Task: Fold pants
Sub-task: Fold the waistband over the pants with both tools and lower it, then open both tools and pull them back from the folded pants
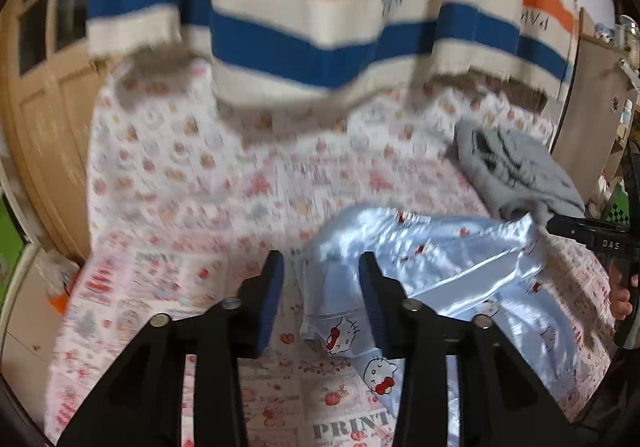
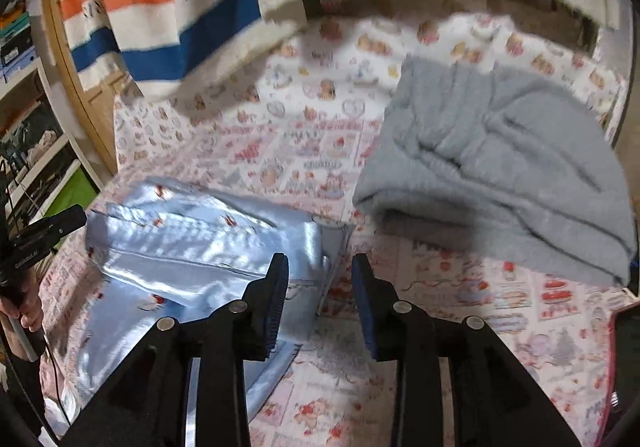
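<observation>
Bed: my bed (image 1: 180,183) fills the middle of both views, covered by a white and pink cartoon-print sheet; both pictures are blurred.
Striped blanket: a blanket (image 1: 320,7) with white, orange, blue and brown stripes hangs across the top of both frames, its lower edge just above the far side of the bed.
Grey garment: a fuzzy grey folded garment (image 2: 500,167) lies on the bed at the right of the right wrist view; in the left wrist view it is small, at the right middle. It sits near the pants, whether touching I cannot tell.
Pants: the shiny pale-blue pants (image 1: 440,271) with small cartoon cats lie bunched on the bed, lower right of centre in the left wrist view and lower left in the right wrist view (image 2: 192,255).
Left gripper: my left gripper (image 1: 322,267) has its jaws spread, with an edge of the pants lying in the gap; the pads do not press on the cloth.
Right gripper: my right gripper (image 2: 320,271) is also spread; its left finger (image 2: 276,299) overlaps the right edge of the pants in the picture, the gap is over the sheet, nothing pinched.
Hands: my left hand (image 2: 24,307) shows at the left edge of the right wrist view, on its handle.
</observation>
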`<state>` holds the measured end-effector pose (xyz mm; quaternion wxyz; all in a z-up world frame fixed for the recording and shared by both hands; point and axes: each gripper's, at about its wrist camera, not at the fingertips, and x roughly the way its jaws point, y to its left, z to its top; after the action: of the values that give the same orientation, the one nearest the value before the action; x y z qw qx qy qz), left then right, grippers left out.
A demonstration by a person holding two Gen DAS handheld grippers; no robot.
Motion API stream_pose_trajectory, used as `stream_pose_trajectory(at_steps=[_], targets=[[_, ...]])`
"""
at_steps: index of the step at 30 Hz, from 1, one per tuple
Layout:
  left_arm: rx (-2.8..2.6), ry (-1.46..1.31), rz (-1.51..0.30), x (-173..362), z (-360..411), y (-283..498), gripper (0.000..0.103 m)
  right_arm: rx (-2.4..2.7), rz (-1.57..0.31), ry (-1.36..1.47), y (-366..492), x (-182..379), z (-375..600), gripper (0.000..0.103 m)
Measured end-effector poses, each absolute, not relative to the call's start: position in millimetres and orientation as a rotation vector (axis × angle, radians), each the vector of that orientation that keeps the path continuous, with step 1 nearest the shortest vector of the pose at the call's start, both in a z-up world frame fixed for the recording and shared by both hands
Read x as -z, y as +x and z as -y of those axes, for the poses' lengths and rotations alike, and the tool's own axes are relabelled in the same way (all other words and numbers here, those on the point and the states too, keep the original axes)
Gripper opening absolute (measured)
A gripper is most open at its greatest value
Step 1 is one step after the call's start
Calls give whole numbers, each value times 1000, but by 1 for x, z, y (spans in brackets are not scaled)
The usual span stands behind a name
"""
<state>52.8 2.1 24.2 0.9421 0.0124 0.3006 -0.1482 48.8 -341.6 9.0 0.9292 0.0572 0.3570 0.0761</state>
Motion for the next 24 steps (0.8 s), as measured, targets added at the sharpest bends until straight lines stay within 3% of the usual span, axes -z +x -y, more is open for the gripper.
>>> stream_pose_trajectory(at_steps=[1, 2, 7, 11, 13, 15, 17, 18, 19, 24], targets=[[295, 34, -577, -31, -2, 44, 42, -158, -705, 120, 41, -15, 342, 52], [288, 46, -540, -37, -2, 34, 45, -161, -667, 122, 31, -22, 342, 56], [246, 69, -375, -62, -5, -19, 53, -209, -550, 118, -20, -50, 331, 57], [226, 39, -275, -72, -10, -62, 67, -250, -460, 125, -64, -63, 320, 60], [215, 48, -225, -73, -10, -84, 75, -269, -414, 118, -88, -67, 312, 66], [194, 73, -173, -71, -7, -104, 93, -268, -372, 102, -107, -67, 306, 68], [205, 114, -149, -65, 1, -119, 103, -238, -340, 80, -123, -63, 300, 77], [204, 128, -147, -60, 5, -123, 103, -219, -332, 78, -127, -60, 299, 88], [203, 138, -154, -54, 10, -127, 103, -187, -315, 85, -133, -55, 297, 91], [218, 145, -237, -22, 27, -130, 103, -172, -325, 104, -139, -28, 295, 91]])
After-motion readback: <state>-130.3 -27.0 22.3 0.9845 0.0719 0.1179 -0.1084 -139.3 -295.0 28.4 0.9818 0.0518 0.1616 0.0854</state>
